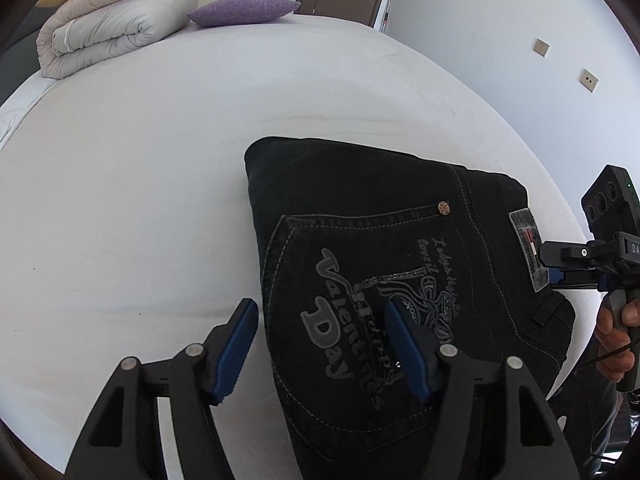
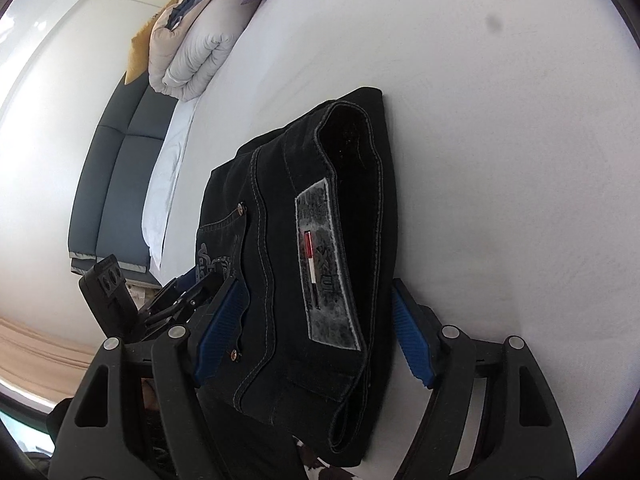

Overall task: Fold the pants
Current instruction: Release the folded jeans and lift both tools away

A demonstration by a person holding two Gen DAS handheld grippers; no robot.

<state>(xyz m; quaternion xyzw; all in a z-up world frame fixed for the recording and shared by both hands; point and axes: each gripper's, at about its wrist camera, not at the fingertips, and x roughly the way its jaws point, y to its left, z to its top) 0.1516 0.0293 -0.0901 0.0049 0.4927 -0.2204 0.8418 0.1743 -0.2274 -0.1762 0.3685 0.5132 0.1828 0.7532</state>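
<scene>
Black jeans [image 1: 360, 220] lie folded into a thick stack on the white bed [image 1: 140, 160], back pocket with grey lettering facing up. My left gripper [image 1: 320, 304] hovers open over the stack's left edge; one blue pad is above the sheet, the other above the pocket. In the right wrist view the jeans [image 2: 280, 200] show their waistband and grey label [image 2: 326, 268]. My right gripper [image 2: 318, 286] is open and straddles the waistband end, its pads not pressing on it. The right gripper [image 1: 560, 264] also shows at the label, and the left gripper [image 2: 188, 292] shows at the pocket side.
A folded pale duvet [image 1: 104, 36] and a purple pillow [image 1: 244, 10] rest at the far end of the bed. A dark padded headboard [image 2: 112, 184] stands beyond. A person's hand [image 1: 616, 340] grips the right handle. A white wall with sockets [image 1: 589, 80] runs along the right.
</scene>
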